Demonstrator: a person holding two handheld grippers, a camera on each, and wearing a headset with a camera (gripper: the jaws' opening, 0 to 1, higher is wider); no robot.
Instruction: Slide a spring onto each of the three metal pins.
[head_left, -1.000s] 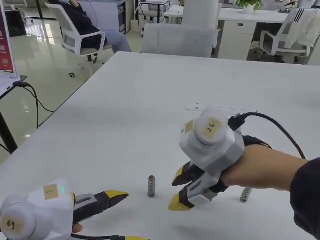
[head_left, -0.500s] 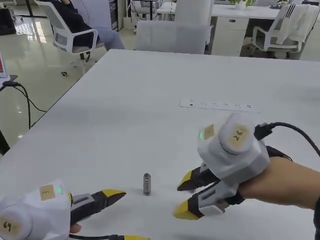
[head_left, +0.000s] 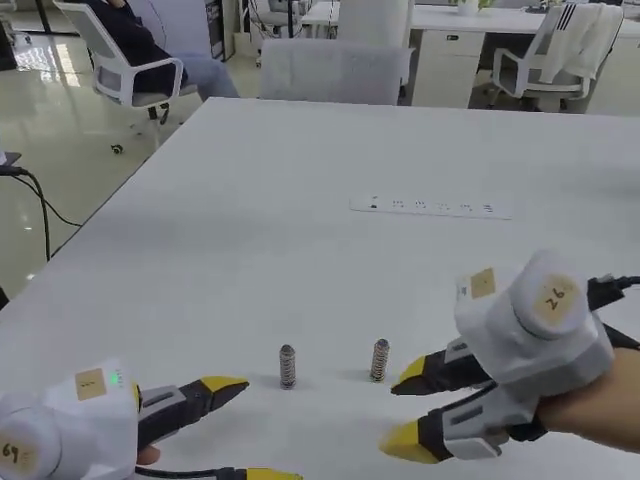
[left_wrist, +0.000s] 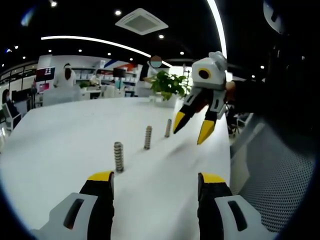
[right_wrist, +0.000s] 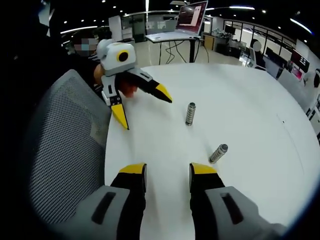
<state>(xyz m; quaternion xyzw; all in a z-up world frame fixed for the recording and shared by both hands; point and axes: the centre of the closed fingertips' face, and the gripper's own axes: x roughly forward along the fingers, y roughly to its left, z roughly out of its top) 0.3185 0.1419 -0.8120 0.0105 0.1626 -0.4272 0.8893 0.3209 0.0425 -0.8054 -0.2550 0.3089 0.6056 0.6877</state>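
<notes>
**Fingers spread and empty on both grippers; three sprung pins in a row**

Left gripper (head_left: 248, 432): fingers parted, holding nothing; right gripper (head_left: 400, 410): likewise. Pins stand upright on the white counter (head_left: 300, 200), long axes vertical, each seemingly already wearing its spring. First pin (head_left: 288, 366) lies ahead of the left fingers, slightly to their right; second pin (head_left: 379, 360) stands just beside the right gripper's upper fingertip; third pin (left_wrist: 168, 128) stands close by the right fingers. Right gripper nearer to two of three; task judged all but complete.
</notes>
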